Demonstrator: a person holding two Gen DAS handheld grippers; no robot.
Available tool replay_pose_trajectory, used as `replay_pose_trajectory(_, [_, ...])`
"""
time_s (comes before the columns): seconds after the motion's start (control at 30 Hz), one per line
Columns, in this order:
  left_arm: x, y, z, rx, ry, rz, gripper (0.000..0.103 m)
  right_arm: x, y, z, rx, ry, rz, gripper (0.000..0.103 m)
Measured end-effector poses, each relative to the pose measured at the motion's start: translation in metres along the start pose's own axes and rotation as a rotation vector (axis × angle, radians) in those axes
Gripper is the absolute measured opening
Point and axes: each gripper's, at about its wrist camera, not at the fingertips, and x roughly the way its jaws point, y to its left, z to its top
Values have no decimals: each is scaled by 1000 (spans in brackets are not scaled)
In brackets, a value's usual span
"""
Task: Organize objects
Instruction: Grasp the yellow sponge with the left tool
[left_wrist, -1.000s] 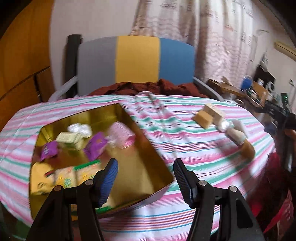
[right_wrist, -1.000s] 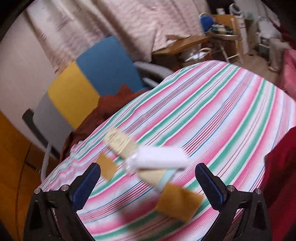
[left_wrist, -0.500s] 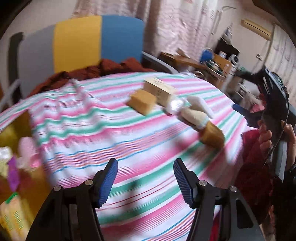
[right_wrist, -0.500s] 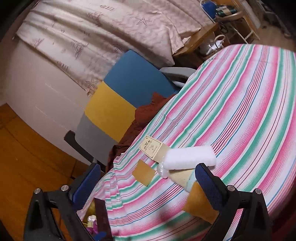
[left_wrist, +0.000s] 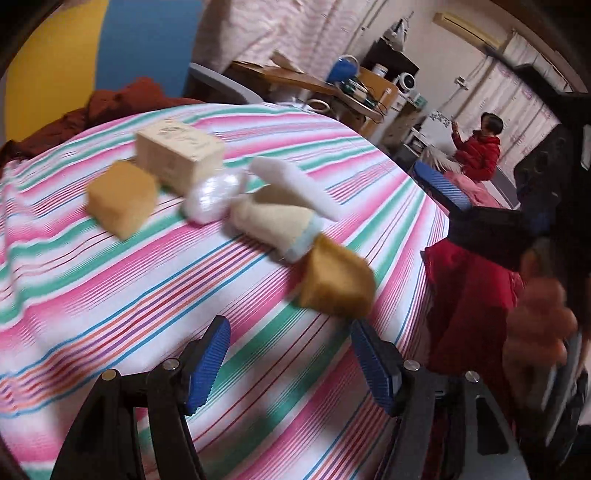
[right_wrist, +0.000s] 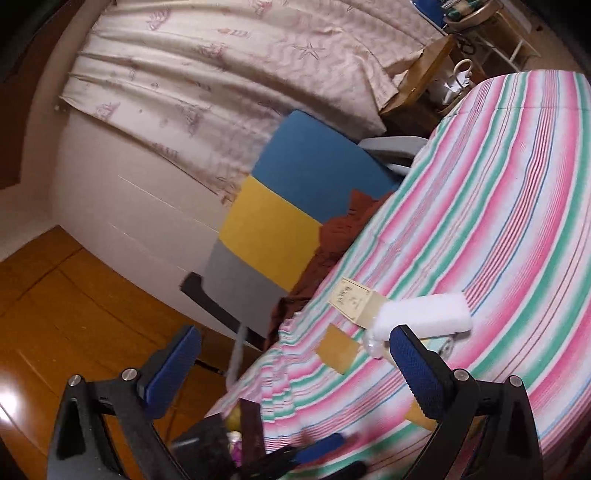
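Since the earlier frame, the left gripper (left_wrist: 290, 356) has been swung away from the gold box toward the cluster on the striped tablecloth (left_wrist: 155, 280); its jaws are spread wide, empty, just short of a tan sponge block (left_wrist: 338, 282). The right gripper (right_wrist: 293, 371) is likewise held wide, nothing gripped.

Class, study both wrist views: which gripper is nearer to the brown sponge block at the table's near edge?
Left. The left gripper hovers open just short of the brown sponge block, which sits ahead of its right finger. The right gripper is open too, held back off the table's side.
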Motion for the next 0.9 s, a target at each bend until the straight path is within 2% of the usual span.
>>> replay_pose_trajectory(0.23, [39,-29,22,26,26,-46,78,8,-1,0,14,43,26,103])
replay_pose_trajectory(0.33, [59,-41,25,68,61,-26,78,8,-1,0,12,47,29,103])
replay_pose_trajectory(0.47, [79,-47,19,111,73,47,76,9,-5,0,36,50,27,103])
replay_pose_trajectory(0.5, [76,-50,16,140,38,60,70,10,-7,0,42,53,25,103])
replay_pose_trajectory(0.6, [71,-55,7,202,13,74,60,11,-11,1,62,60,6,103])
replay_pose_trajectory(0.73, [47,-47,-12,216,-20,100,59,13,-15,0,85,81,-13,103])
replay_pose_trajectory(0.9, [1,-22,-56,211,-75,182,60,20,-21,-1,110,125,-98,103])
